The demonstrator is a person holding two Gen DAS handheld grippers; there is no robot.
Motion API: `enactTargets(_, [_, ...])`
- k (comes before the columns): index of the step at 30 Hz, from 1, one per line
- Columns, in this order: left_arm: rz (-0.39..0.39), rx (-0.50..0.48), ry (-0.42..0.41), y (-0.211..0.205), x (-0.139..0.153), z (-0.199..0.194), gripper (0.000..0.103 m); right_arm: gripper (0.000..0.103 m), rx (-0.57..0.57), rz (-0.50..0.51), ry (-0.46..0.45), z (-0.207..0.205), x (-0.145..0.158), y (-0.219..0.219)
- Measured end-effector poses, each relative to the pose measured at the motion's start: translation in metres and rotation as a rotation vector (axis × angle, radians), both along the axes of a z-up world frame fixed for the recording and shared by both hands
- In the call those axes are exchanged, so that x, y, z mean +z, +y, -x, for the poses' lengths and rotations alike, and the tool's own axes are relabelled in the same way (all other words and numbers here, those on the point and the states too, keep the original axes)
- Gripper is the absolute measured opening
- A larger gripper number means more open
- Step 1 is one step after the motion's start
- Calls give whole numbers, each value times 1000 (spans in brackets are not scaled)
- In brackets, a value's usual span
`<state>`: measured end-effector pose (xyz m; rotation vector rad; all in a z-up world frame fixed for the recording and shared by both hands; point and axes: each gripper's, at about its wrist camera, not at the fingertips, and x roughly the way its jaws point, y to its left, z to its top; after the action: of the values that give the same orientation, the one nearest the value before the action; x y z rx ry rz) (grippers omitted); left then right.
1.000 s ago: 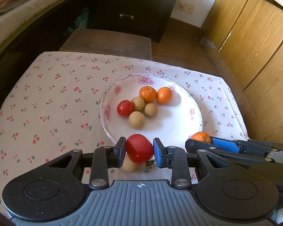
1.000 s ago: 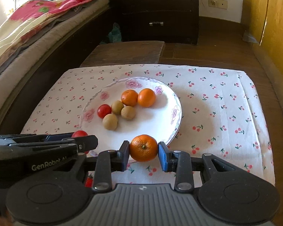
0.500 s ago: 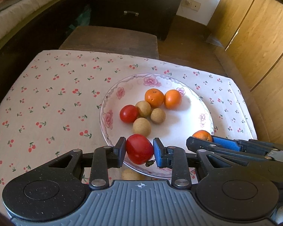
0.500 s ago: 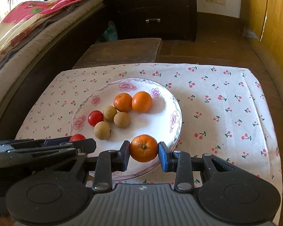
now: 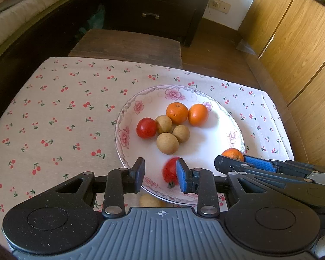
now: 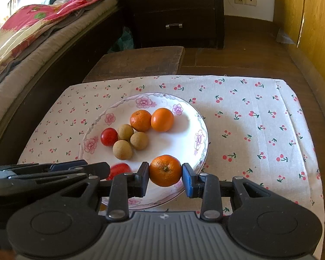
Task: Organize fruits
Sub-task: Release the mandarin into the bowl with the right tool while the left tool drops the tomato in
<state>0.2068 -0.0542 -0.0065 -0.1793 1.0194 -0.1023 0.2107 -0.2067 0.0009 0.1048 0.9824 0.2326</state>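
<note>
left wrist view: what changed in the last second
The left gripper opened and let go of the tomato, now blurred beside its blue pad over the plate's near rim. Both grippers edged forward over the plate. The right gripper stays shut on its mandarin; the fruit already on the plate did not move.

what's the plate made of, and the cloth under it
Plate: probably glazed ceramic or porcelain; glossy white with printed pink flowers and a thin scrolled rim line. Melamine is possible.
Cloth: woven fabric, likely cotton or linen; matte beige with a cherry print.
</note>
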Motion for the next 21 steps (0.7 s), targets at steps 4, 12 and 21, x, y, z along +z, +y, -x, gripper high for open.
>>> enactTargets(4, [-1,-1,-3,0,1,1,40,35,-6,3,-4,0,0,0])
enactTargets(12, [10,3,-9,3,4,2,45,36,-16,1,-15,0,4,-1])
enactTargets(21, [18,4,-15,13,9,12,47,36,10,10,-27,18,12,8])
